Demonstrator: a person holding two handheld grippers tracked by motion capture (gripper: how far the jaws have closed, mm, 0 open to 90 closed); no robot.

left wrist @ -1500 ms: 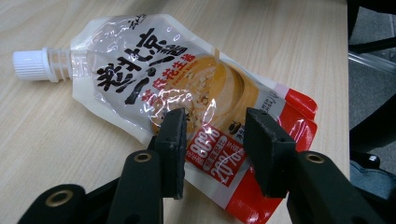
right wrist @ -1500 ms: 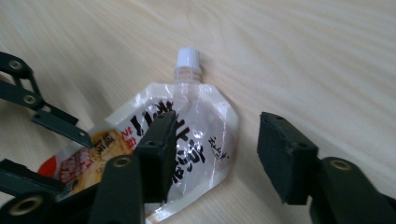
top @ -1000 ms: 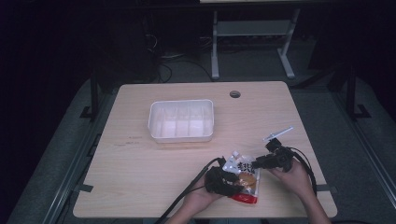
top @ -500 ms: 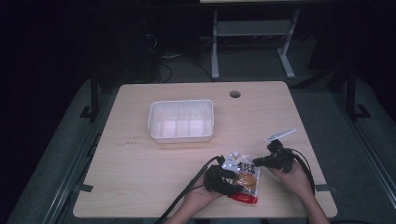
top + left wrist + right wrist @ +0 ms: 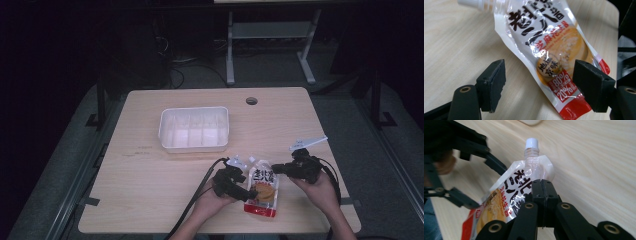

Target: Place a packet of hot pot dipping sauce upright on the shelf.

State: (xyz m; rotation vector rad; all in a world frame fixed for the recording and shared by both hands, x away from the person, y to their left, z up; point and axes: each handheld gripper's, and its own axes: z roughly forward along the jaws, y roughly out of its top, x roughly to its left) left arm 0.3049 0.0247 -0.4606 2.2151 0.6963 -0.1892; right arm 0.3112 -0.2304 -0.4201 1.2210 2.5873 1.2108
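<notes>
1. The task's thing was a soft, glossy plastic spout pouch (image 5: 262, 188) printed in white, orange and red, with a white screw cap (image 5: 532, 143). It lay on the pale wooden bench (image 5: 150, 175), near the front edge and well apart from the white plastic divided tray (image 5: 194, 129), on the tray's near right side.
2. The left hand-held gripper (image 5: 540, 82) stood open. Its jaws had just been opening, and they straddled the pouch's lower, red-printed part without pressing on it.
3. The right hand-held gripper (image 5: 541, 185) had its jaws fully closed, tips together just below the pouch's neck; whether they pinched a fold of film could not be told.
4. Handling, as judged: the pouch looked light and limp, its film wrinkled and shiny, so likely slippery and apt to sag or fold if lifted by one corner.
5. Hold, as judged: the stiff neck below the cap (image 5: 469, 2), or the sealed top shoulder beside it, offered the firmest purchase; the bulging middle would yield under the pads.
6. Squeezing the body hard risked stressing the seams.
</notes>
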